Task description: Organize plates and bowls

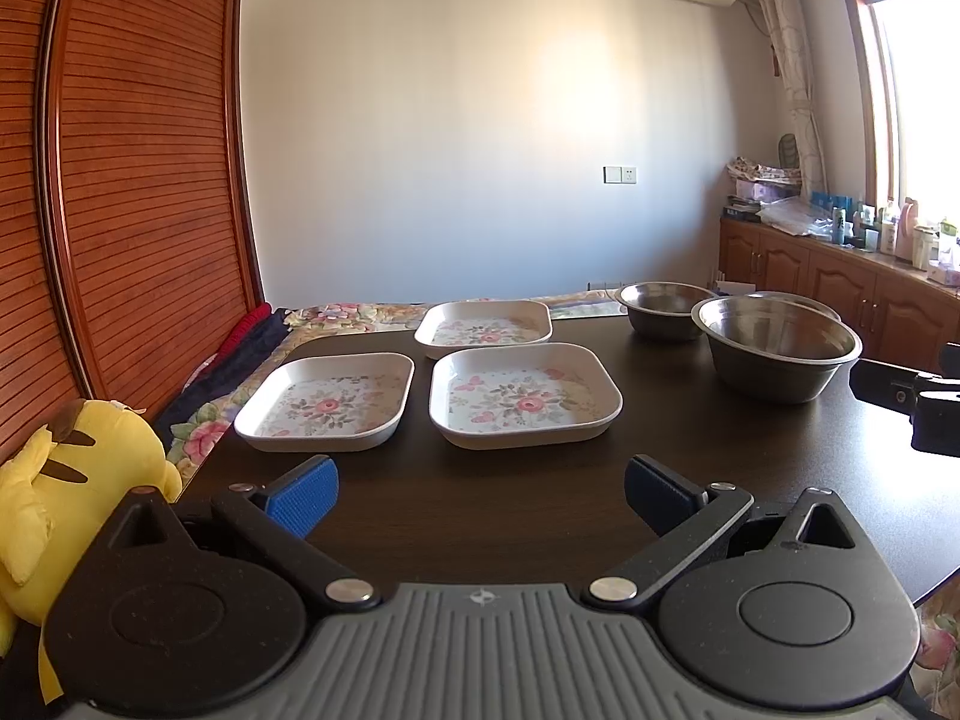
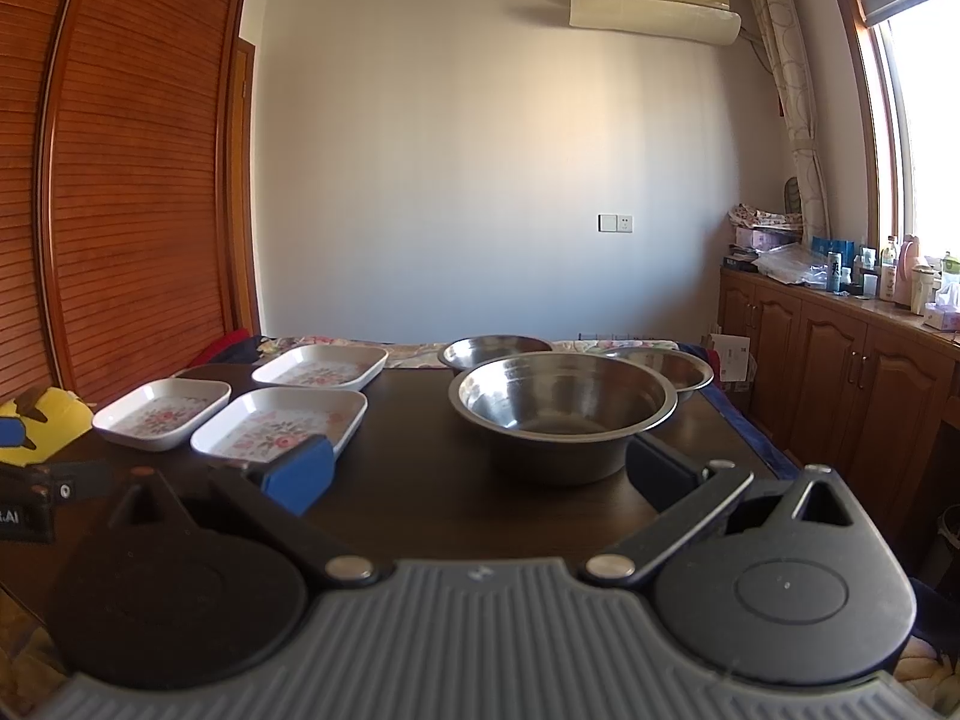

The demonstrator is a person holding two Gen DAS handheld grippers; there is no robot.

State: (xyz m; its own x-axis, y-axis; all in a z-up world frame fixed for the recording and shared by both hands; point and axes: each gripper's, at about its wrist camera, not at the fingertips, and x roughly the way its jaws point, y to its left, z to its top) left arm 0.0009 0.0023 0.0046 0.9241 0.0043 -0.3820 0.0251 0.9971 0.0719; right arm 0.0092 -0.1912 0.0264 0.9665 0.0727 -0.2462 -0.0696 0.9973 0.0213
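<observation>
On the dark tabletop [image 1: 480, 516], three floral plates [image 1: 525, 394] lie unstacked beside three steel bowls [image 2: 564, 408]; nothing is gathered yet. Left hand-held gripper [image 1: 480, 495] and right hand-held gripper [image 2: 480, 471] gape wide, empty; stacking likely begins next.

Only a cut-off ".AI" reads — white letters on the left gripper [image 2: 27, 501] body.

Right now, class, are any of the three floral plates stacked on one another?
No: the three floral plates each lie apart, flat on the dark table.
</observation>
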